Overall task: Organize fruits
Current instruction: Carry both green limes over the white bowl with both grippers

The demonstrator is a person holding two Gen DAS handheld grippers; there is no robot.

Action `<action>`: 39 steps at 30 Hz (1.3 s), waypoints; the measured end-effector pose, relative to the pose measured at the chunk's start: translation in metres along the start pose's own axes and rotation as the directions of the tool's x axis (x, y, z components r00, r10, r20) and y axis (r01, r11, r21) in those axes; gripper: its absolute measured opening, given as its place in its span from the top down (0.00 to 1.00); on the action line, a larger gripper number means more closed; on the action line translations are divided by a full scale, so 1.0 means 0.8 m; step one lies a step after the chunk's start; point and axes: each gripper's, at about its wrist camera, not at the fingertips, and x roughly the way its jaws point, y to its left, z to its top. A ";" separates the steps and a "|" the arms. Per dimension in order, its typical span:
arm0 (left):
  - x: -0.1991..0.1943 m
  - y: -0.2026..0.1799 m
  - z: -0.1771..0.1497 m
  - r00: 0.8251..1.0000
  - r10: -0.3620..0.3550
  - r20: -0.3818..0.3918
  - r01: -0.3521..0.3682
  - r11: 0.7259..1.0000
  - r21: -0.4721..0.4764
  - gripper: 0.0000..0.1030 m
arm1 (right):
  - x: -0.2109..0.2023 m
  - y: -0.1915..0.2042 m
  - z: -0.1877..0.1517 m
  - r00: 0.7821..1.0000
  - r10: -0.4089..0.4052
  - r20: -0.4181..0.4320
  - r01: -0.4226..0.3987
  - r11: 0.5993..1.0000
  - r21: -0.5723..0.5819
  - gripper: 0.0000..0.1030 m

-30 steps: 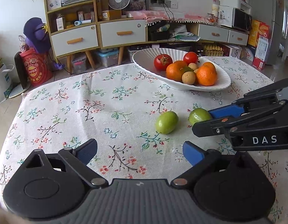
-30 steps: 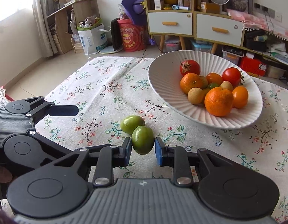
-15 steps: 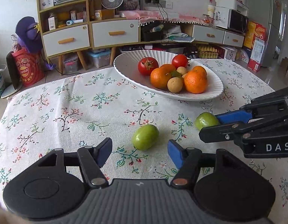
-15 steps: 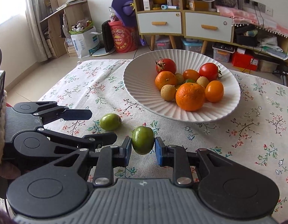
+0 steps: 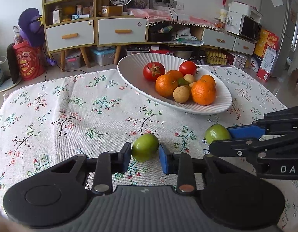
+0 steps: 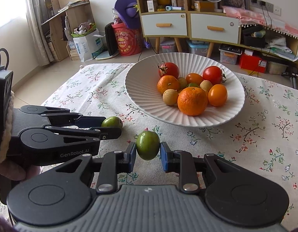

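Your table wears a flowered cloth (image 5: 75,116); on its far side sits the wide white ribbed bowl (image 6: 141,96), holding two tomatoes, oranges and small tan fruits; in front of it you hold both tools low over the cloth; your left gripper (image 5: 145,154) has just been closing, and its blue pads now press either side of one green fruit (image 5: 145,147), which rests on the cloth; your right gripper (image 6: 148,154) is clenched on the other green fruit (image 6: 148,145), just beside the first and nearer the bowl.
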 end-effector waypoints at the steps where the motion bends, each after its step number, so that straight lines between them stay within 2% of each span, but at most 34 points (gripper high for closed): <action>1: -0.002 -0.001 0.001 1.000 -0.002 0.002 0.002 1.000 0.000 0.76 | -0.001 0.000 0.000 1.000 0.002 0.003 -0.002 1.000 0.002 0.77; 14: -0.026 -0.011 0.024 0.998 -0.038 0.053 0.039 0.999 -0.026 0.76 | -0.024 -0.004 0.015 0.997 0.016 0.070 -0.018 0.999 0.035 0.77; 28: -0.029 -0.011 0.045 0.993 -0.042 0.108 0.052 0.995 -0.090 0.76 | -0.037 -0.043 0.041 0.985 -0.042 0.169 0.017 0.989 0.147 0.77; 39: 0.000 -0.029 0.059 0.994 -0.036 0.106 0.046 0.995 -0.091 0.76 | -0.013 -0.077 0.040 0.989 -0.099 0.112 0.070 0.969 0.236 0.77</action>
